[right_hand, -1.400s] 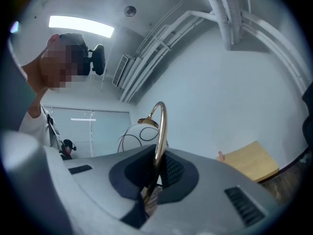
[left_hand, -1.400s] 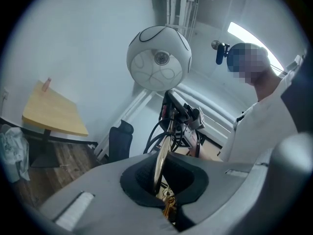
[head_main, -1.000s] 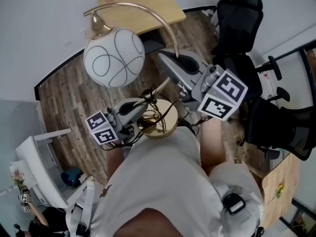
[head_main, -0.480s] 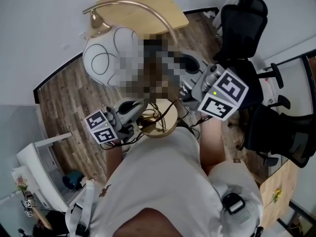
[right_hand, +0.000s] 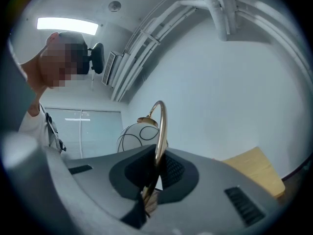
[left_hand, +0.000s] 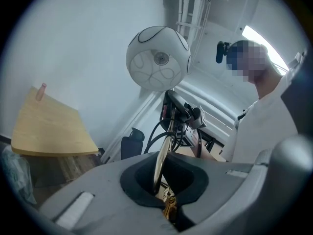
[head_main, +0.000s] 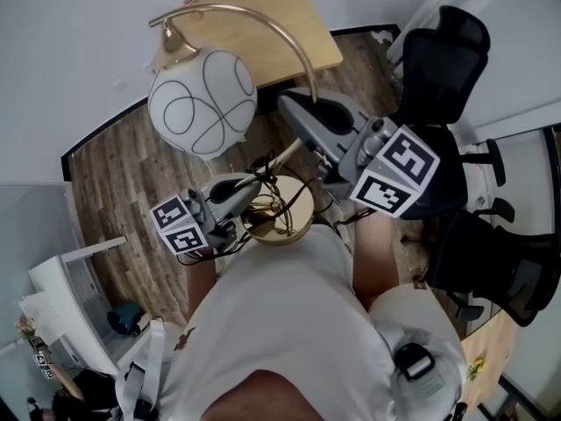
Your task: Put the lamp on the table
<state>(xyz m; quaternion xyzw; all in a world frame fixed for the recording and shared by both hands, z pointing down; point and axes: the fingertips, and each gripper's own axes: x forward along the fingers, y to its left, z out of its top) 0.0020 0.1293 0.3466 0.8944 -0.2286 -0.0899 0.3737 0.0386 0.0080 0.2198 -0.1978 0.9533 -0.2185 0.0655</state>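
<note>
Lamp point(head_main: 223, 95) is off the floor, carried in front of the person's chest. Globe shade point(head_main: 193, 112) hangs from the arched brass stem point(right_hand: 162, 126), round base point(head_main: 298, 202) nearest the body. Right gripper point(right_hand: 149, 192) is clenched on the stem higher up. Left gripper point(left_hand: 164, 202) is clenched on it low down, by the base and the cable tangle point(head_main: 263, 202). Versus a second ago, grips and lamp pose are unchanged; only the background slid slightly in the head view. Reads as carry phase, nothing placed yet. Wooden table point(head_main: 254, 3) is ahead against the white wall point(head_main: 70, 51), well apart from the base. Plank floor point(head_main: 114, 174) below, black office chairs point(head_main: 438, 60) to the right.
</note>
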